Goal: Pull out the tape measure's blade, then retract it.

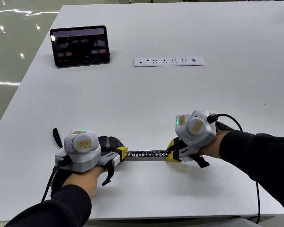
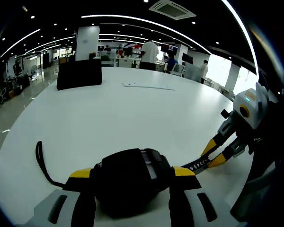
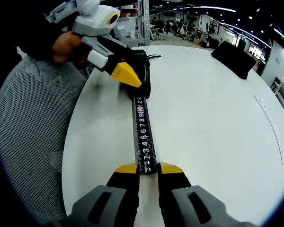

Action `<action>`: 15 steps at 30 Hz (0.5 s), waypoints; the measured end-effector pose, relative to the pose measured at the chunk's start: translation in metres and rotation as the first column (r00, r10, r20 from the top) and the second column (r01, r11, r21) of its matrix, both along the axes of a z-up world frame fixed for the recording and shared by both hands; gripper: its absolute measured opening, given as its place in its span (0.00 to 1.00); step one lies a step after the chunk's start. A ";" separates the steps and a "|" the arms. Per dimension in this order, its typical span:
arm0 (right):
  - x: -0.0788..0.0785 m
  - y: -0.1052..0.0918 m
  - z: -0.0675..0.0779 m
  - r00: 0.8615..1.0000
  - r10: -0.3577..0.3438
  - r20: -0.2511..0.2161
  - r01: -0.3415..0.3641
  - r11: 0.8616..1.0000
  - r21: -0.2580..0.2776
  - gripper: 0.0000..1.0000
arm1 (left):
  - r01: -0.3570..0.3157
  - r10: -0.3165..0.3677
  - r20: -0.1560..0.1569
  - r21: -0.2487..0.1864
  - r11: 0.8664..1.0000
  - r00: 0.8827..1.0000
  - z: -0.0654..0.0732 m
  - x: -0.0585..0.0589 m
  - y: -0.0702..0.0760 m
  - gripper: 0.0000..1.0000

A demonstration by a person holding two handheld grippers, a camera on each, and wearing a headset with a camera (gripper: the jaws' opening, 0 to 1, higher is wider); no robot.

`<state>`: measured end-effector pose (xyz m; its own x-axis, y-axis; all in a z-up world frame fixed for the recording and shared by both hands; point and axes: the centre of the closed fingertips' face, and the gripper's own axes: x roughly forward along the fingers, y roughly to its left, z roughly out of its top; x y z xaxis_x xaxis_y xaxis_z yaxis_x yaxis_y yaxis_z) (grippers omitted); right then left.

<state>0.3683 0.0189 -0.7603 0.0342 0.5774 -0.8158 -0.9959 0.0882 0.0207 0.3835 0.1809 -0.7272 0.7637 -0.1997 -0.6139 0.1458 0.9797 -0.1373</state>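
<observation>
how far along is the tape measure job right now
Done: the left tool grips the tape measure case, and the right tool pinches the tip of the blade. In hand: a short numbered stretch of blade is out between them, so this is probably early in the pull. Left: any further pull, then the whole retraction.

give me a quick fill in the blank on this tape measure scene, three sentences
1. The left claw is shut on the tape measure's ____ case.
2. The right claw pinches the end of the numbered ____, which runs back to the case.
3. In the head view, the white power strip lies to the ____ of the tablet.

Missing words: black; blade; right
</observation>
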 end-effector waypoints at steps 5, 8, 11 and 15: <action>-0.001 0.001 0.000 1.000 -0.001 -0.003 0.001 1.000 0.002 0.10 | 0.000 0.000 0.000 0.000 1.000 1.000 0.000 0.000 0.000 0.58; -0.002 0.001 0.000 1.000 -0.002 -0.006 0.002 1.000 0.003 0.10 | 0.000 0.000 0.000 0.000 1.000 1.000 0.000 0.000 0.000 0.58; -0.002 0.002 0.000 1.000 -0.012 -0.012 0.012 1.000 0.012 0.10 | 0.000 0.000 0.000 -0.001 1.000 1.000 0.000 0.000 0.000 0.58; -0.002 0.004 0.001 0.999 -0.031 -0.023 0.032 0.999 0.028 0.10 | 0.001 -0.001 -0.002 -0.005 1.000 1.000 0.000 0.000 0.000 0.58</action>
